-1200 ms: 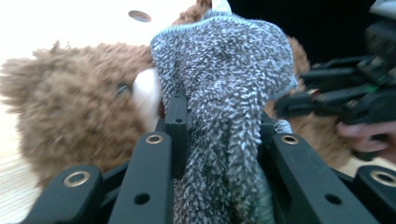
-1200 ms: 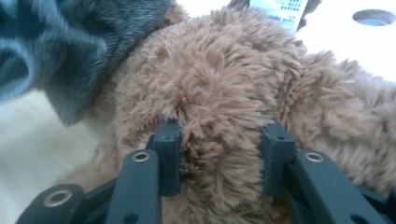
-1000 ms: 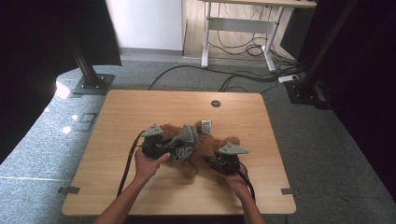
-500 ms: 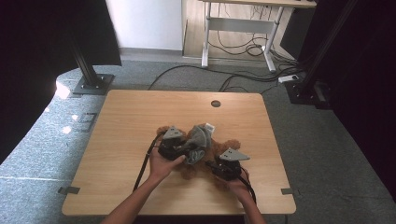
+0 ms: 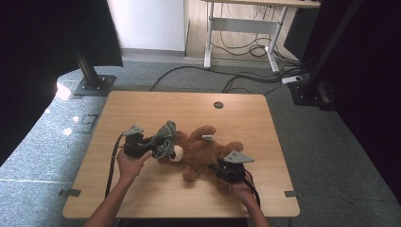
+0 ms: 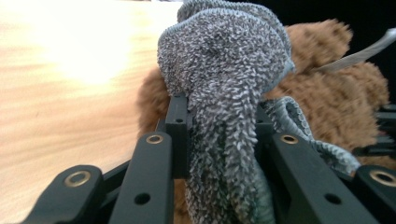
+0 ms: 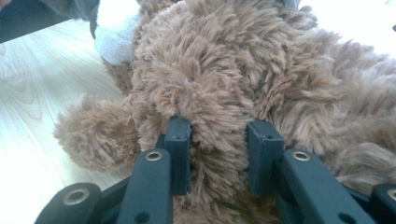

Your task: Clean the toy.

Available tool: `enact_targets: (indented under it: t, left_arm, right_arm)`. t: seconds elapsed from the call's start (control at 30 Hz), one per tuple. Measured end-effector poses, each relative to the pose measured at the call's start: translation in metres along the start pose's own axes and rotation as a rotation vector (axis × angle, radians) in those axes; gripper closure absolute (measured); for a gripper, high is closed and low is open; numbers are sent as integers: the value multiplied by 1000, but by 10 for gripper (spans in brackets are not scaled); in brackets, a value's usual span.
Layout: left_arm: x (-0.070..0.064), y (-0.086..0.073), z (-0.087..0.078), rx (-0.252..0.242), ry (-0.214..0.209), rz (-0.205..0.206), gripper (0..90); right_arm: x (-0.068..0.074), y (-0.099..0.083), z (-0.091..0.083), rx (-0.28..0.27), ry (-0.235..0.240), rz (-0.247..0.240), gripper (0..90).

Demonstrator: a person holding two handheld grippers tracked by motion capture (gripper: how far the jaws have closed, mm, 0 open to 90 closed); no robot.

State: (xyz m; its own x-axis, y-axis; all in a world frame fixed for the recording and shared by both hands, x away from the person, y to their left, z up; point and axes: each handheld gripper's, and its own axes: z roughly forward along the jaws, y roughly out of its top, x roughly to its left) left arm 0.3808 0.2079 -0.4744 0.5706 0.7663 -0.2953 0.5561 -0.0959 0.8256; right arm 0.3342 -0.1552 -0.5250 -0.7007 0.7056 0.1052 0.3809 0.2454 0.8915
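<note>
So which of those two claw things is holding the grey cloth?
The left gripper: its jaws pinch the grey knitted cloth by the bear's head. The right gripper grips the brown teddy bear instead.

teddy bear: brown fur, white muzzle
knitted cloth: grey flecked with white, grey-blue edge
desk: light wood grain
fingers: black
floor: speckled grey carpet

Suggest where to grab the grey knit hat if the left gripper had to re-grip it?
Probably the bunched fold of the grey knit hat, where the left gripper pinches it now. Come from the bear's head end, the person's left: the fabric stands proud there, clear of the fur.
</note>
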Motion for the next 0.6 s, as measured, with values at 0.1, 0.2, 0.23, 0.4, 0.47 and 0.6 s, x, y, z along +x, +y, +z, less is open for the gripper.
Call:
enact_targets:
  t: [0.1,0.2,0.23,0.4,0.47,0.6]
  left_arm:
    - [6,-6,1,-3,6,-19,695]
    - [12,-13,1,-1,14,-36,695]
    - [15,-16,1,1,18,-44,695]
    - [28,-30,2,24,39,-97,695]
    - [31,-38,4,30,32,-111,696]
    - [31,-44,10,83,38,-110,696]
  right_arm:
    - [1,0,-1,-2,-1,-2,664]
    - [0,0,-1,-2,1,-2,664]
    - [0,0,-1,-2,2,-3,664]
    - [0,0,-2,-2,8,-1,665]
    - [0,0,-2,2,9,-3,665]
    - [-1,0,-3,2,18,-8,664]
